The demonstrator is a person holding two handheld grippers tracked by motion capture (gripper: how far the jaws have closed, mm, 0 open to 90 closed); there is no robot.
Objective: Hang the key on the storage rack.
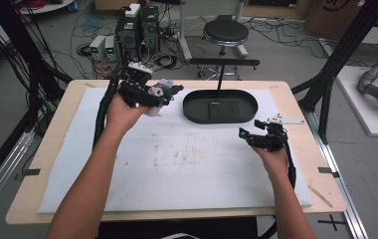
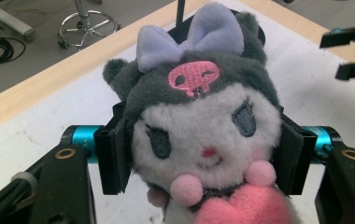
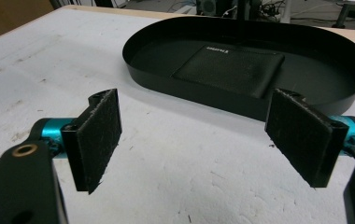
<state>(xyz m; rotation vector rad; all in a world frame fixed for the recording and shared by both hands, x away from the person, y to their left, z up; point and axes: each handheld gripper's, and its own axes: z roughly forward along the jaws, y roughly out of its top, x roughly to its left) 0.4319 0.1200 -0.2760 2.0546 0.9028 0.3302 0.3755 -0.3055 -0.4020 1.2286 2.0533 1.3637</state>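
Plush doll [image 2: 203, 135] clamped beside black tray [image 1: 220, 106]

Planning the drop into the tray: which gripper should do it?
Left. The left gripper already clamps the plush doll beside the black oval tray; the right gripper is open, holding nothing.

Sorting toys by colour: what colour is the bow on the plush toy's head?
Pale lilac; the bow on the plush toy shows best in the left gripper view.
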